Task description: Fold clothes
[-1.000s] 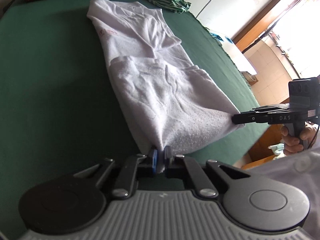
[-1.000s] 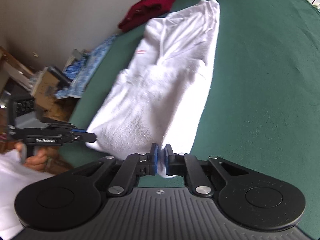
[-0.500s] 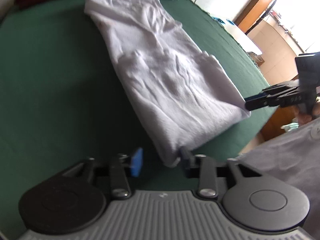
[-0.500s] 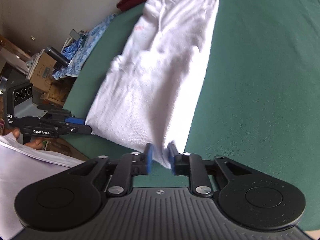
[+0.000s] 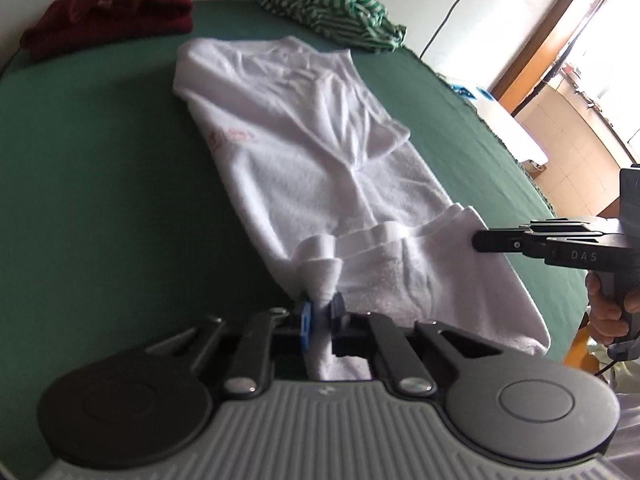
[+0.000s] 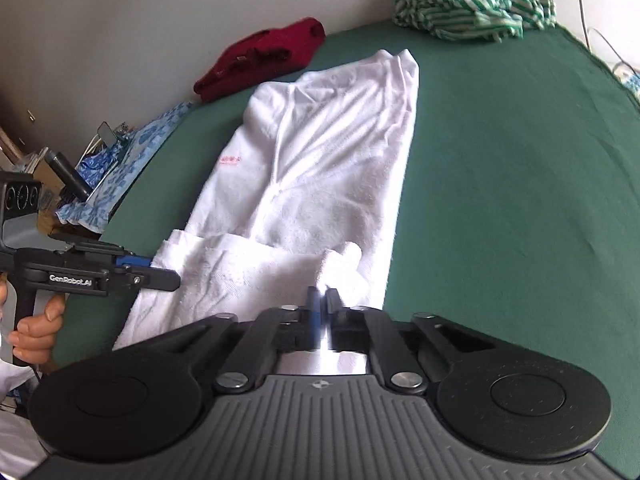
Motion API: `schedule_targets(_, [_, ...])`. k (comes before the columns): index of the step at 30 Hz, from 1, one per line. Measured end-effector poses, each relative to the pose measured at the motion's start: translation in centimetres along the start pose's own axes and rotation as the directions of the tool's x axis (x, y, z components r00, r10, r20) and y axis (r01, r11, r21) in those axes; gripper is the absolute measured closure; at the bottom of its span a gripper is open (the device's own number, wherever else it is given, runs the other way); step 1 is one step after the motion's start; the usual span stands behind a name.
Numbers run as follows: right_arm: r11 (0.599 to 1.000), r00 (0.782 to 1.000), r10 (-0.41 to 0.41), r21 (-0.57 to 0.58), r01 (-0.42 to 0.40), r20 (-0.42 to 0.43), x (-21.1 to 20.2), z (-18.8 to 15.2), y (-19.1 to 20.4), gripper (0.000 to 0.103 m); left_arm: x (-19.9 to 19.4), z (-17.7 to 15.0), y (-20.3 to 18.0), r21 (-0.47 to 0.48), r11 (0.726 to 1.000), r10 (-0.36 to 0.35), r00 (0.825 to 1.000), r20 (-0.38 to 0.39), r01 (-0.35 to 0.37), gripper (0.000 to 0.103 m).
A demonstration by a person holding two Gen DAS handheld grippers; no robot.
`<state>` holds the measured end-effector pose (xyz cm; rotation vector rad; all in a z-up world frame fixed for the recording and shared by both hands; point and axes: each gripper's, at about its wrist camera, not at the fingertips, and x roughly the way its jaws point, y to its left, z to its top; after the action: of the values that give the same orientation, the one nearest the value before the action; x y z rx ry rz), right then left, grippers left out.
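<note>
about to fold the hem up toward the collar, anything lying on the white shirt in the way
Nothing visible. The white shirt is bare up to the collar; the red garment and striped garment lie beyond it on the green cloth.

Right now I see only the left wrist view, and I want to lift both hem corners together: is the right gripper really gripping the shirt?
Observer: Yes. In the right wrist view, the right gripper is shut on a bunched fold of the white shirt at its near hem.
Operator: What lies past the table edge on my left hand's side?
Observer: A blue floral cloth is draped over clutter there, just beyond the green table.
Operator: How does my left gripper look from that side?
Observer: Side on, the tip of the left gripper meets the opposite corner of the same folded hem.
</note>
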<state>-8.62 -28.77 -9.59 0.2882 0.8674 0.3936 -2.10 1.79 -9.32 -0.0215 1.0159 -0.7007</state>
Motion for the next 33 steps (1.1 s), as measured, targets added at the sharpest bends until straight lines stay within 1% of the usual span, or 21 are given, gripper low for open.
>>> schedule_targets(3, [1.000,0.999,-0.002,0.025,0.001,0.034,-0.4,0.1,-0.1,0.100,-0.2,-0.2,0.0,0.004,1.000,0.003,1.000,0.010,-0.003,0.101])
schedule_targets(5, [0.999,1.000,-0.011,0.046,0.012,-0.007,0.4,-0.4,-0.7,0.099,0.8,-0.6,0.3,0.004,1.000,0.011,1.000,-0.016,-0.011,0.099])
schedule_targets(6, [0.998,1.000,-0.010,0.054,0.011,-0.024,0.7,-0.6,-1.0,0.099,1.1,-0.8,0.3,0.010,1.000,0.014,1.000,-0.008,-0.014,0.096])
schedule_targets(7, [0.998,1.000,0.003,0.061,-0.002,-0.025,0.7,-0.8,-1.1,0.099,1.1,-0.9,0.2,0.019,1.000,0.011,1.000,-0.008,-0.010,0.096])
schedule_targets(9, [0.997,1.000,0.011,0.083,-0.009,-0.029,0.5,-0.7,-1.4,0.092,0.9,-0.6,0.1,0.027,1.000,0.004,1.000,-0.017,-0.004,0.095])
schedule_targets(10, [0.995,1.000,0.010,0.100,-0.008,-0.015,0.0,-0.5,-1.5,0.089,0.6,-0.5,0.1,0.036,0.999,0.014,1.000,-0.013,-0.013,0.092])
schedule_targets(11, [0.994,1.000,0.000,0.107,-0.001,0.011,-0.4,-0.3,-1.6,0.082,0.4,-0.5,0.1,0.046,0.999,0.024,1.000,-0.007,-0.024,0.080])
schedule_targets(12, [0.995,0.999,-0.017,0.103,0.013,0.035,-0.8,0.0,-1.5,0.077,0.2,-0.5,0.1,0.056,0.997,0.050,0.999,-0.001,-0.050,0.075])
schedule_targets(14, [0.996,0.998,-0.012,0.092,0.006,0.063,-1.0,0.5,-1.4,0.077,-0.6,-0.3,0.6,0.054,0.995,0.084,0.996,0.026,-0.086,0.075])
schedule_targets(16, [0.997,0.998,0.000,0.075,-0.005,0.065,-0.3,0.9,-1.2,0.078,-1.3,0.1,0.7,0.044,0.994,0.097,0.994,0.059,-0.100,0.075])
schedule_targets(18, [0.998,0.999,0.000,0.060,-0.002,0.038,0.7,1.1,-1.1,0.078,-1.9,0.5,0.8,0.034,0.993,0.110,0.990,0.092,-0.113,0.076])
schedule_targets(20, [0.998,1.000,-0.015,0.054,0.014,0.012,1.8,1.1,-1.4,0.079,-1.3,0.7,0.3,0.037,0.996,0.075,0.994,0.080,-0.079,0.076])
schedule_targets(21, [0.998,1.000,-0.026,0.052,0.026,0.006,2.2,1.2,-1.6,0.083,-0.3,0.7,0.0,0.049,0.995,0.081,0.995,0.063,-0.084,0.076])
schedule_targets(22, [0.998,0.999,-0.032,0.052,0.031,0.010,2.3,1.3,-1.9,0.084,0.6,0.7,-0.2,0.062,0.994,0.088,0.995,0.045,-0.091,0.076])
schedule_targets(25, [0.998,0.999,-0.039,0.058,0.039,-0.005,2.1,2.0,-2.5,0.085,1.9,0.6,-0.4,0.081,0.988,0.132,0.990,0.046,-0.135,0.071])
schedule_targets(27, [0.997,0.999,-0.053,0.052,0.053,-0.005,0.7,2.2,-2.7,0.076,1.0,0.4,0.2,0.055,0.988,0.144,0.989,0.037,-0.146,0.070])
schedule_targets(28, [0.998,0.999,-0.051,0.046,0.052,-0.006,-0.2,2.2,-2.8,0.075,0.2,0.2,0.5,0.042,0.988,0.149,0.988,0.035,-0.151,0.071])
schedule_targets(29, [0.999,0.999,-0.023,0.040,0.024,-0.023,-1.3,2.1,-2.8,0.074,-1.0,-0.5,0.6,0.046,0.988,0.149,0.988,0.031,-0.151,0.070])
schedule_targets(30, [0.999,0.998,0.023,0.036,-0.021,-0.059,-2.4,1.6,-2.8,0.071,-2.3,-1.2,0.7,0.051,0.987,0.149,0.988,0.028,-0.150,0.069])
schedule_targets(32, [0.995,0.983,0.099,0.004,-0.100,-0.155,-4.3,0.2,-2.3,0.066,-4.2,-3.5,-0.1,0.095,0.987,0.134,0.990,-0.039,-0.130,0.060])
schedule_targets(33, [0.995,0.977,0.091,-0.032,-0.099,-0.195,-4.7,-0.7,-1.8,0.063,-5.1,-4.7,-0.5,0.117,0.986,0.127,0.989,-0.074,-0.118,0.056])
